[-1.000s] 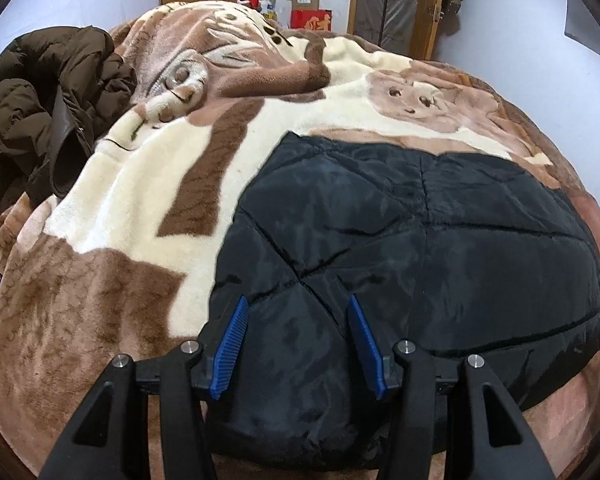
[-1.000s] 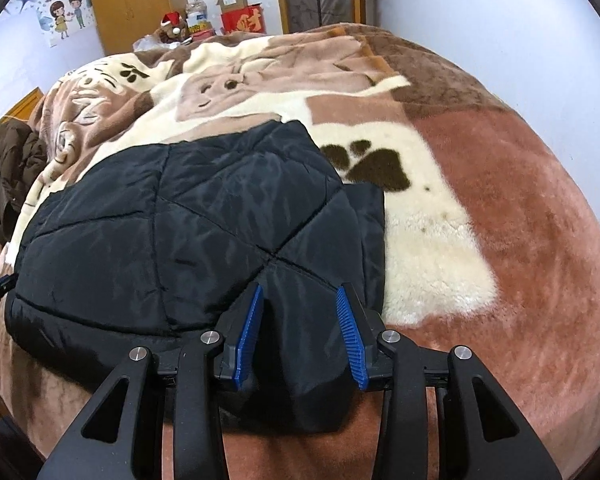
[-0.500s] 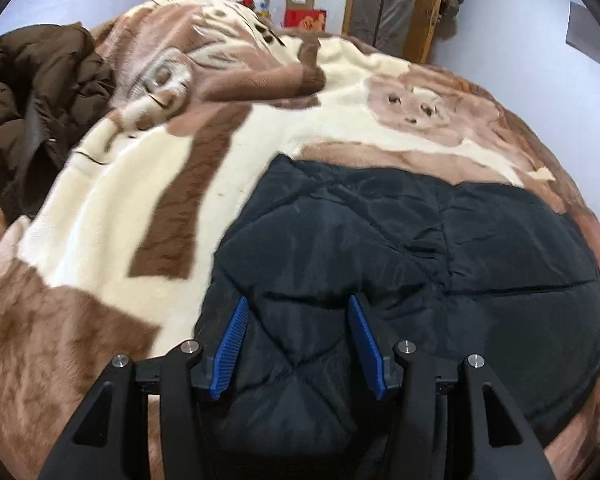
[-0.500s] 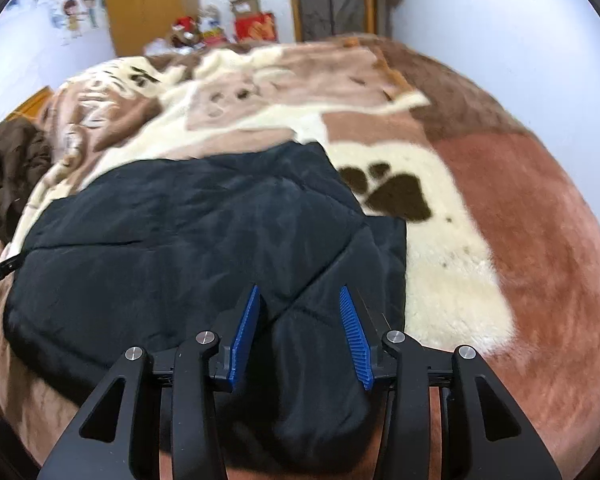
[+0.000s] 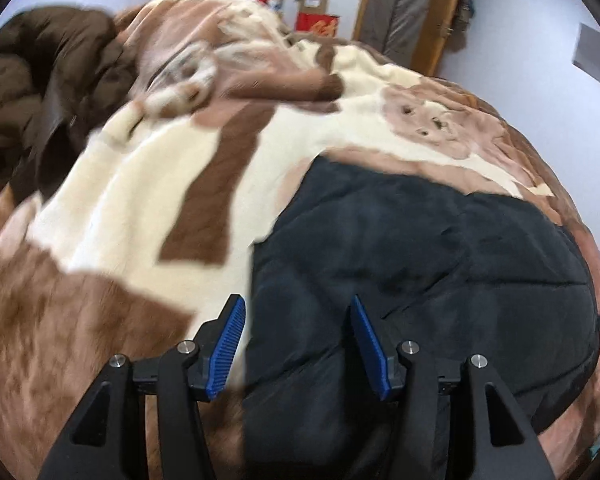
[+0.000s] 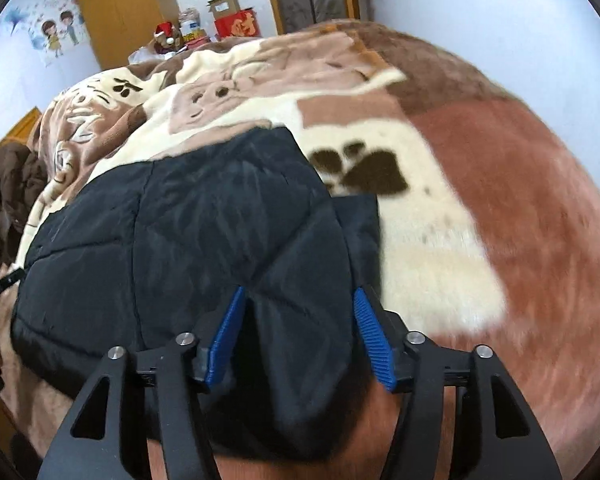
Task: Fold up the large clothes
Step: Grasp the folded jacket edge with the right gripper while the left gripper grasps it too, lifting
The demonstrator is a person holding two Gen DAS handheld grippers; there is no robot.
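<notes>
I have a black jacket [image 6: 188, 248] lying folded on the blanket [image 5: 132, 184] of the bed, near edge toward me. My left hand-held gripper [image 5: 296, 344] sits over its near left corner, jaws about half apart and opening, the jacket's left edge lying between them but neither pad pressing on it. My right hand-held gripper [image 6: 298, 340] is over the near right corner, jaws opening too, with a puffy fold of jacket bulging up between the pads; I judge nothing is clamped there either. A narrow flap sticks out past the jacket's right edge toward the paw print [image 6: 364, 172]. My worry is the padding: it is springy and slick, so a fold left loose may slide or puff back open. If I close again here, the left pads could catch blanket pile along with the jacket, since the edge runs right by the left pad. The brown coat [image 5: 40, 92] heaped at the far left is well apart and should not interfere.
</notes>
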